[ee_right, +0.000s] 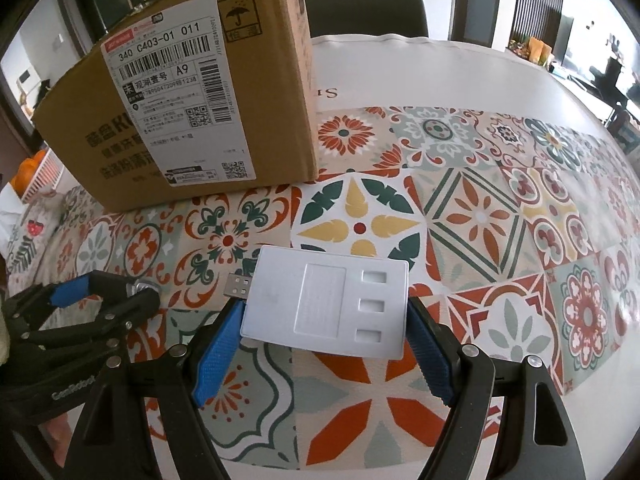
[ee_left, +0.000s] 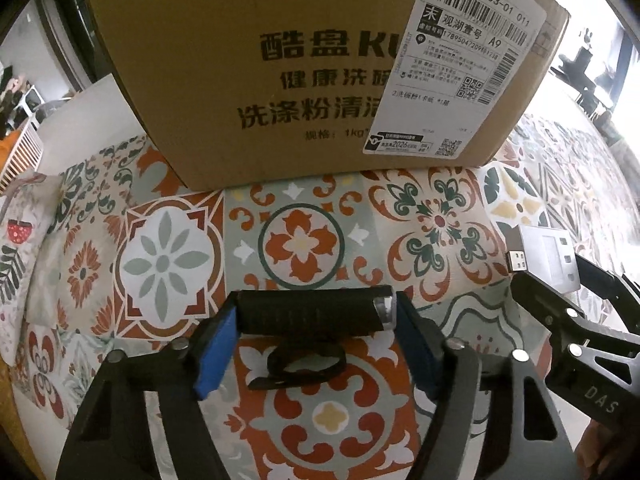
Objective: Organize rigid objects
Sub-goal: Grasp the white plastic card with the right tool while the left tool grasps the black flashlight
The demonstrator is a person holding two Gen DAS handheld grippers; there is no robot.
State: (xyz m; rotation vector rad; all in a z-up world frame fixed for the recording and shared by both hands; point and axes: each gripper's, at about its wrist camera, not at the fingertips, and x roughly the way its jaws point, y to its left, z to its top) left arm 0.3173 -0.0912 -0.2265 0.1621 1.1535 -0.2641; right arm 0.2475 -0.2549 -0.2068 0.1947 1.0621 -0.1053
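My left gripper (ee_left: 316,316) is shut on a black cylindrical flashlight (ee_left: 312,312) with a silver end cap and a dangling wrist strap (ee_left: 304,364), held crosswise between the blue pads. My right gripper (ee_right: 326,316) is shut on a flat white rectangular USB hub (ee_right: 328,304) with a USB plug (ee_right: 240,286) at its left end. The hub also shows at the right of the left wrist view (ee_left: 552,256). A cardboard box (ee_left: 304,64) with a shipping label stands just beyond both grippers; it shows in the right wrist view (ee_right: 180,112) at upper left.
The table carries a patterned tile-print cloth (ee_right: 460,208) with bare white surface (ee_right: 440,72) beyond it. A dark chair back (ee_right: 364,12) stands behind the table. My left gripper (ee_right: 104,296) shows at the left of the right wrist view.
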